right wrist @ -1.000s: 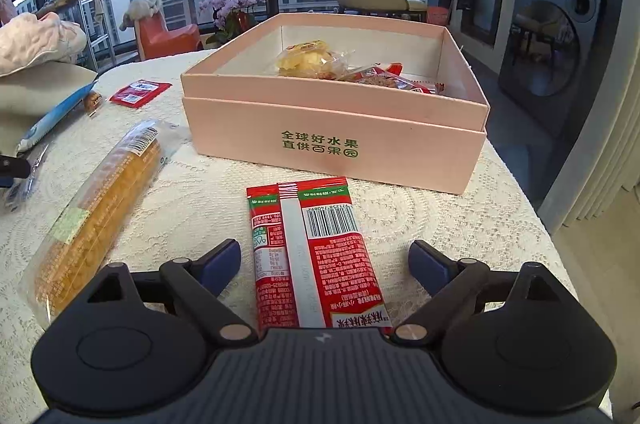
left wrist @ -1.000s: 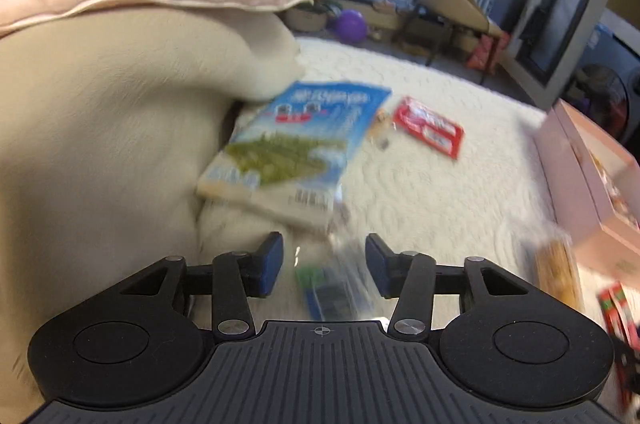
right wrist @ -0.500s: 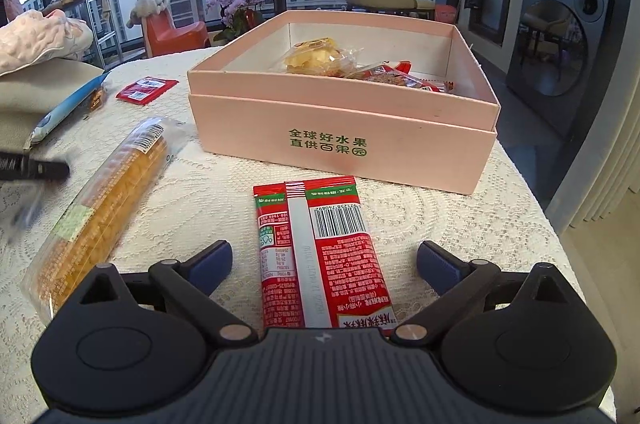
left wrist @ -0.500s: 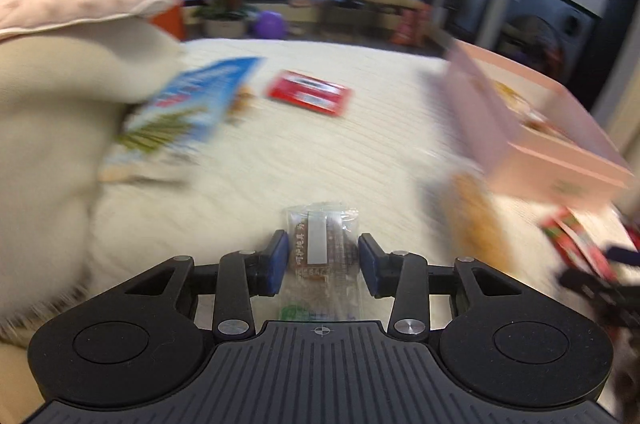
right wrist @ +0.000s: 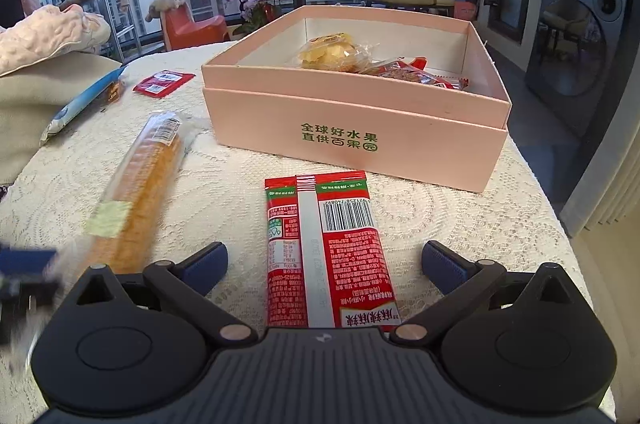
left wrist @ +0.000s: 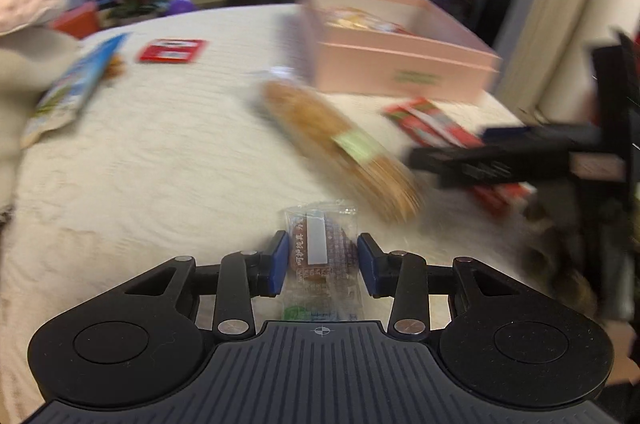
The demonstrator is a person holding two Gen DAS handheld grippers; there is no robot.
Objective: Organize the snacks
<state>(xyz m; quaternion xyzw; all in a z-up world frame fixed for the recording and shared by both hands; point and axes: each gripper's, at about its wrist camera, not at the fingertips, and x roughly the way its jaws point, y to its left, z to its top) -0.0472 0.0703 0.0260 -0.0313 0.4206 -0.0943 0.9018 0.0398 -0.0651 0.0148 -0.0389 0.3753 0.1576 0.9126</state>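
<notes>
Snack sort, part done. In pink box (right wrist: pixel 356 128): 1 yellow pastry (right wrist: pixel 332 54), some red packets (right wrist: pixel 412 76).

Left on table (right wrist: pixel 460 220): long cracker sleeve (right wrist: pixel 140 192); red sachet (right wrist: pixel 324 248), between the right gripper (right wrist: pixel 324 260)'s opening, widely spread jaws, untouched; small red packet (right wrist: pixel 163 84); blue bag (right wrist: pixel 82 104) at the edge.

In transit: clear-wrapped brown snack (left wrist: pixel 320 248), pinched in left gripper (left wrist: pixel 322 260), short of the box.

Surface: cream lace cloth. Room: high-rise windows, orchids, chair, washer.
</notes>
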